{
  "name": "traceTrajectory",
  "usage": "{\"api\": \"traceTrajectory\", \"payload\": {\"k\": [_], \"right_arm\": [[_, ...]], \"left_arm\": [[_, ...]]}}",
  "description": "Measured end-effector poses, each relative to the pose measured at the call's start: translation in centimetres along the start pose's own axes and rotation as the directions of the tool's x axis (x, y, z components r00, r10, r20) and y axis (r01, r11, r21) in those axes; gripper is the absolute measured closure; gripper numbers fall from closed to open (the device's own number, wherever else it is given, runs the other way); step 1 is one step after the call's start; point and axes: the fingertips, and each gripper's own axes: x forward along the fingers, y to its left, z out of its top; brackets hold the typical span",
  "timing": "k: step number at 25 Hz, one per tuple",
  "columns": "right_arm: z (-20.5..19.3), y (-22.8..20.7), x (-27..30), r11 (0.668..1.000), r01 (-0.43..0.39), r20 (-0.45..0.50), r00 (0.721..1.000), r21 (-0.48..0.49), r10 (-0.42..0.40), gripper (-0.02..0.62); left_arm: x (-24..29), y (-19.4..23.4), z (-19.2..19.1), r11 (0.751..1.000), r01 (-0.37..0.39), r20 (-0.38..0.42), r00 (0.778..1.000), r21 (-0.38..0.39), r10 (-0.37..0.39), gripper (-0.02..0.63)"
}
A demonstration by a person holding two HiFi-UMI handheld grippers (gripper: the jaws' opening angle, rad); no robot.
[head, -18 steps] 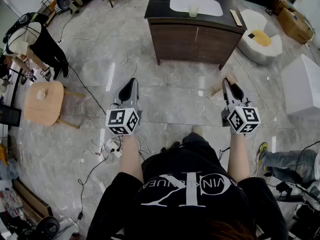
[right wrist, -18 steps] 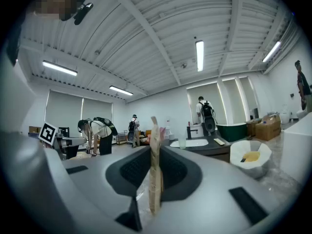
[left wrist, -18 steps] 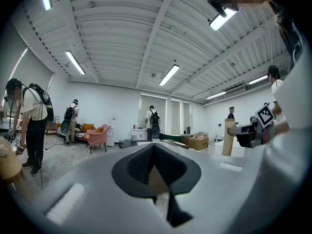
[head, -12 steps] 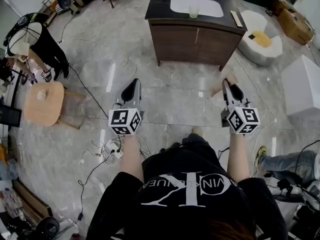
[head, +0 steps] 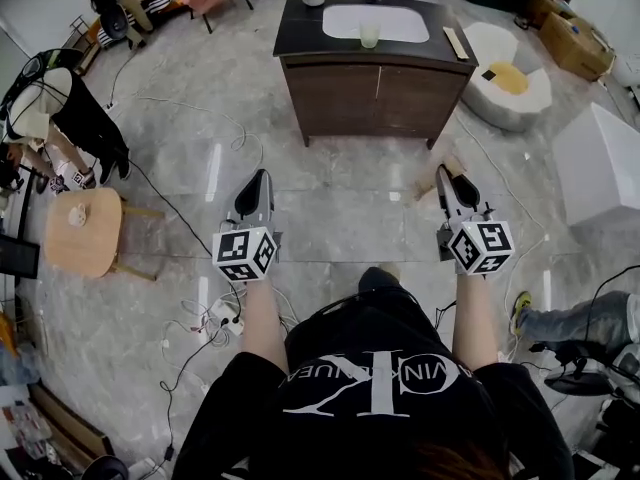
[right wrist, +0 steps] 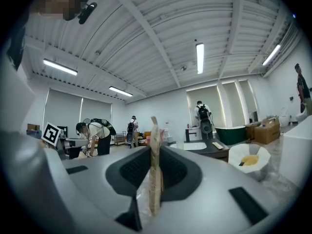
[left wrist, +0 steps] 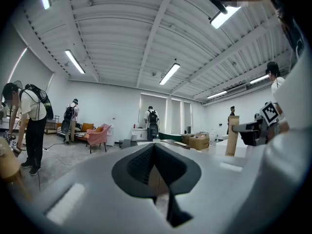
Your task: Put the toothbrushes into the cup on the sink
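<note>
Right gripper view shows the right tool (right wrist: 155, 152) pinching a toothbrush (right wrist: 154, 128); left tool (left wrist: 155, 147) pressed together, empty; cup (head: 369, 34) near the surface's (head: 300, 40) front edge, well apart; delivery seemingly remains.

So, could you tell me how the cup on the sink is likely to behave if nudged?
The cup looks translucent and taller than wide, so probably light and apt to tip. It stands on the smooth counter by the basin's front edge, so it may slide. Glass or plastic I cannot tell.
</note>
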Motion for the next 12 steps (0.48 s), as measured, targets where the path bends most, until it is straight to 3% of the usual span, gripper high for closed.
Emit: {"api": "traceTrajectory", "payload": {"k": [4, 7, 12], "right_arm": [[0.4, -1.9, -0.3, 0.999, 0.04, 0.003, 0.999, 0.009, -0.04, 0.531], [-0.2, -3.7, 0.5, 0.996, 0.07, 0.005, 0.998, 0.055, -0.07, 0.531], [-1.2, -5.5, 4.6, 0.996, 0.06, -0.015, 0.998, 0.066, -0.059, 0.531]], "left_arm": [[1.2, 0.4, 0.1, 1.0, -0.005, 0.01, 1.0, -0.031, 0.005, 0.594], [2.8, -0.1, -0.2, 1.0, 0.016, -0.003, 1.0, -0.013, -0.016, 0.594], [6.8, 0.5, 0.0, 1.0, 0.027, -0.004, 1.0, -0.006, -0.027, 0.594]]}}
